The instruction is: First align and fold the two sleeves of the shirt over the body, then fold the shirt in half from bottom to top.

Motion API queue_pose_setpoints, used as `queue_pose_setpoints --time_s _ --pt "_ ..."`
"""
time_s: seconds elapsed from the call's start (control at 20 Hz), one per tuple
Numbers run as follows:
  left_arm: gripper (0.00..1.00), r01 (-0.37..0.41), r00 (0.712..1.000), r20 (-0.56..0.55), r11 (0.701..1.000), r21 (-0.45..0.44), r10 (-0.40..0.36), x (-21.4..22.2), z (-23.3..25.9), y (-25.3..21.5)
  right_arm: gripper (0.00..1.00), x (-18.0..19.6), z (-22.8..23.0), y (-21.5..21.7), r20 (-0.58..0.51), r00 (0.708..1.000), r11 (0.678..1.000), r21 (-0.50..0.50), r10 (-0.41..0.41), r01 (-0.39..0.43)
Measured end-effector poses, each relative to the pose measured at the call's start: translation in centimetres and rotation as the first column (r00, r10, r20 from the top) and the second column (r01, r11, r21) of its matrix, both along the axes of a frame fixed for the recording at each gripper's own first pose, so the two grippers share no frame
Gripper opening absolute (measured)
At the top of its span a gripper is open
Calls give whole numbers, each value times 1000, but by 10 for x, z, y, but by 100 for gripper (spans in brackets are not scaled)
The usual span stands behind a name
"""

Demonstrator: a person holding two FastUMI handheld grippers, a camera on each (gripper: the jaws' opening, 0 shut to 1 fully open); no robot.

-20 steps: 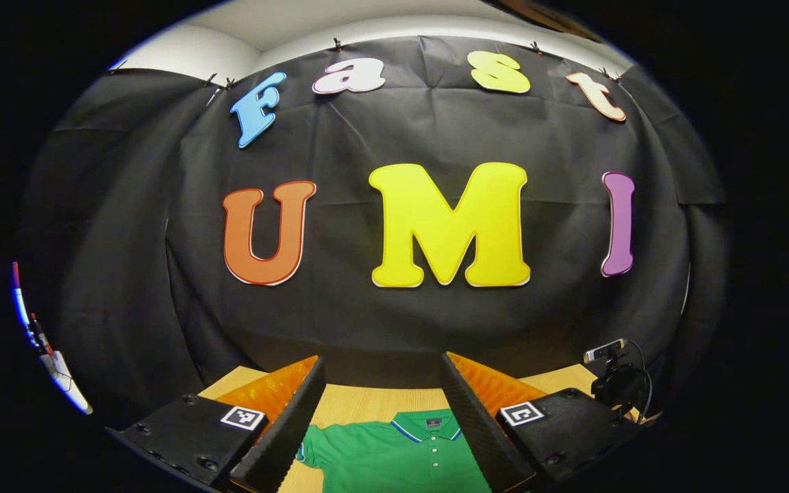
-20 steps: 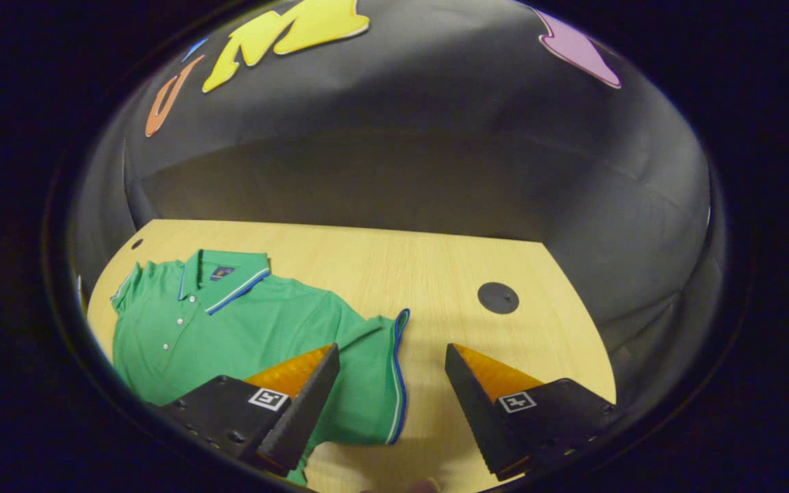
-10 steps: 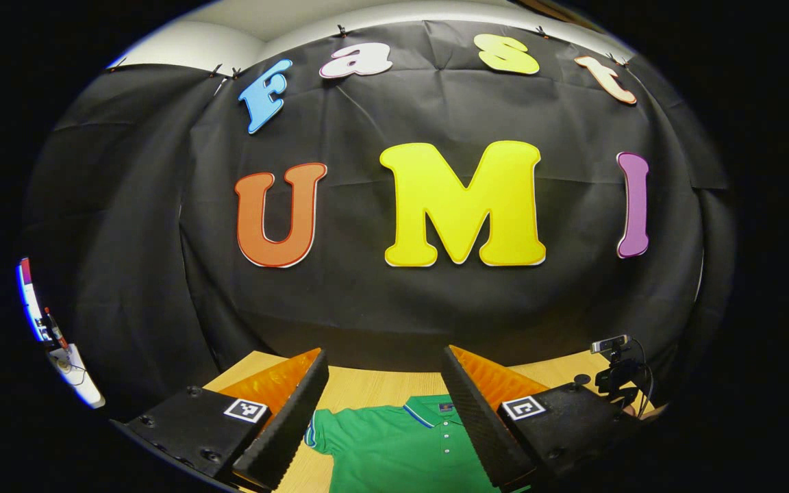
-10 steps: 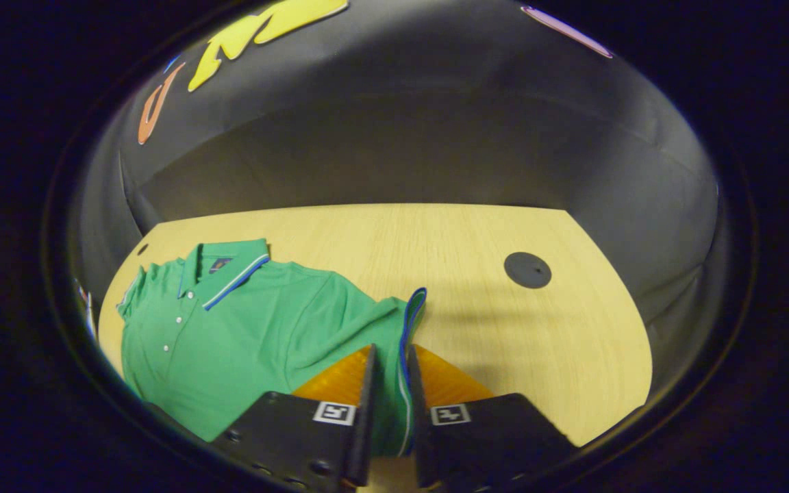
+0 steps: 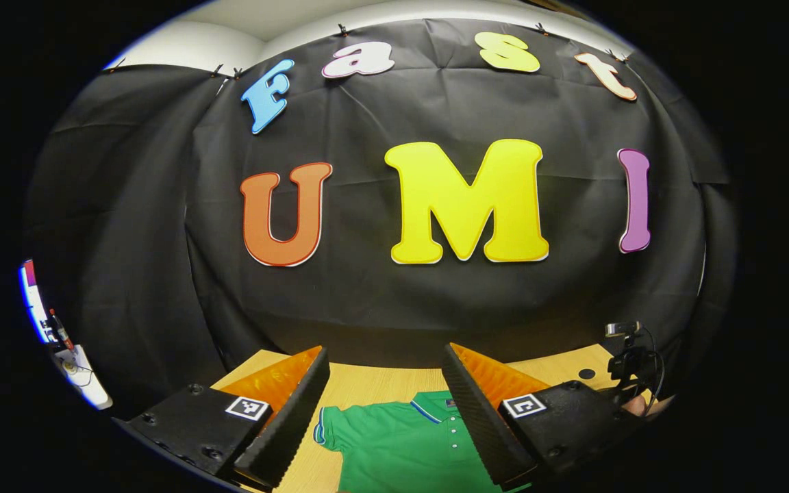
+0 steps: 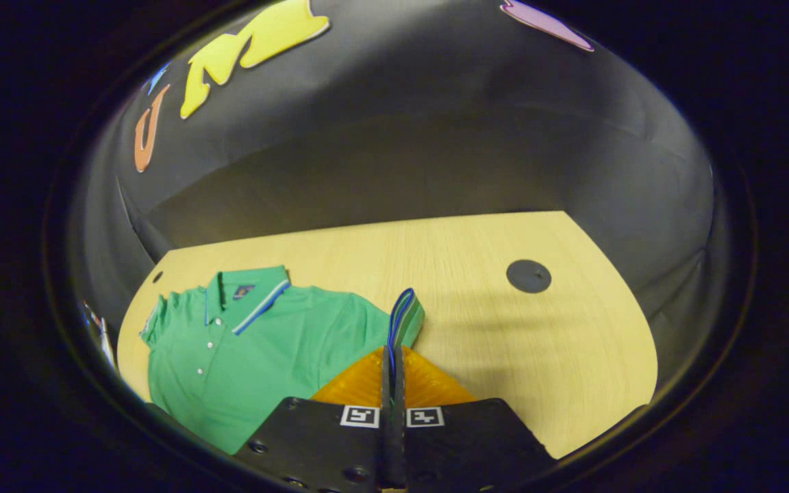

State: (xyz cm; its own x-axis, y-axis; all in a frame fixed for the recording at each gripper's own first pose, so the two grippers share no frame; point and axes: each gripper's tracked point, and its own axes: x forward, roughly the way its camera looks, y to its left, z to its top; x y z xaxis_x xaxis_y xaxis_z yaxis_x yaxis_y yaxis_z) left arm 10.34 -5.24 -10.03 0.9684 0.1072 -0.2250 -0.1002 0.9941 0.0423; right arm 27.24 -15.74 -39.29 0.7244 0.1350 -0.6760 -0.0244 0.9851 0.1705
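Observation:
A green polo shirt (image 6: 244,342) with a blue-striped collar lies flat on the wooden table (image 6: 504,342), collar toward the wall. In the right gripper view my right gripper (image 6: 392,352) is shut on the cuff of the shirt's sleeve (image 6: 405,320), which sticks up between the fingers, raised a little off the table. In the left gripper view my left gripper (image 5: 385,370) stands open above the table, level with the wall, with the shirt (image 5: 401,445) below and beyond it showing the collar and the other sleeve (image 5: 329,428). Nothing is between its fingers.
A round black grommet (image 6: 529,276) sits in the table to the right of the sleeve. A small camera on a black stand (image 5: 626,356) with cables stands at the table's far right in the left gripper view. Black cloth walls the table behind.
My right gripper has gone from open over the sleeve to shut on its cuff, and the cuff has lifted. The left gripper stayed open and drifted slightly left.

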Motion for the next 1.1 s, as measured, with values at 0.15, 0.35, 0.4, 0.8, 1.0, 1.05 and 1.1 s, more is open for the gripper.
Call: queue_pose_setpoints --time_s 0.15,0.35,0.4,0.8,1.0,1.05,1.1 --pt "100 -11 1000 -5 1000 -5 11 -5 0 4 0 2 22 18 18 1000 1000 21 -8 7" --pt "100 -26 1000 -5 999 -22 26 -17 3 11 0 3 39 60 14 1000 1000 7 22 -22" --pt "100 -34 999 -1 999 -23 34 -19 5 15 0 3 43 72 15 999 999 11 35 -35" --pt "100 -142 990 0 990 2 142 -48 9 70 0 8 32 173 -25 994 994 -5 106 -106" --pt "100 -190 982 8 982 22 190 -61 14 95 4 4 18 209 -49 988 989 12 148 -148" --pt "100 -198 980 11 980 28 198 -63 16 100 21 3 18 215 -42 987 988 16 156 -155" --pt "100 -203 979 12 979 29 202 -67 17 105 28 2 23 220 -31 986 986 26 165 -164"
